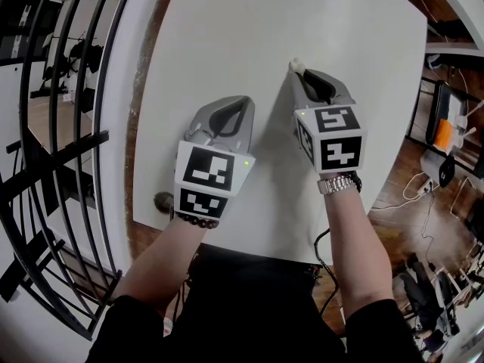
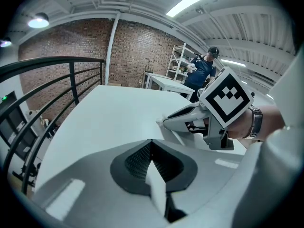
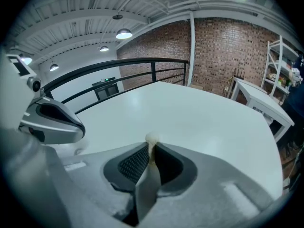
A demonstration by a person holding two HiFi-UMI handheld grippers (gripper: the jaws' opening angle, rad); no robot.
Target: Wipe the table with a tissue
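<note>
a: where's the tissue (image 1: 296,64)?

b: it's pinched in the right gripper (image 1: 299,72). the jaws are clamped on it, and a small wad pokes past the tip toward the far edge of the table (image 1: 227,21).

a: and the left gripper (image 1: 243,101)?

b: its jaws are together with nothing in them, and it sits nearer the left edge. there's bare top ahead and to both sides, and the near edge is behind.

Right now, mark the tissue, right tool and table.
tissue (image 3: 152,137): right gripper view, on the wad poking out past the tips.
right tool (image 3: 151,150): right gripper view, midway between its tips, which are shut on the tissue.
table (image 1: 227,36): head view, on the bare white top.
</note>
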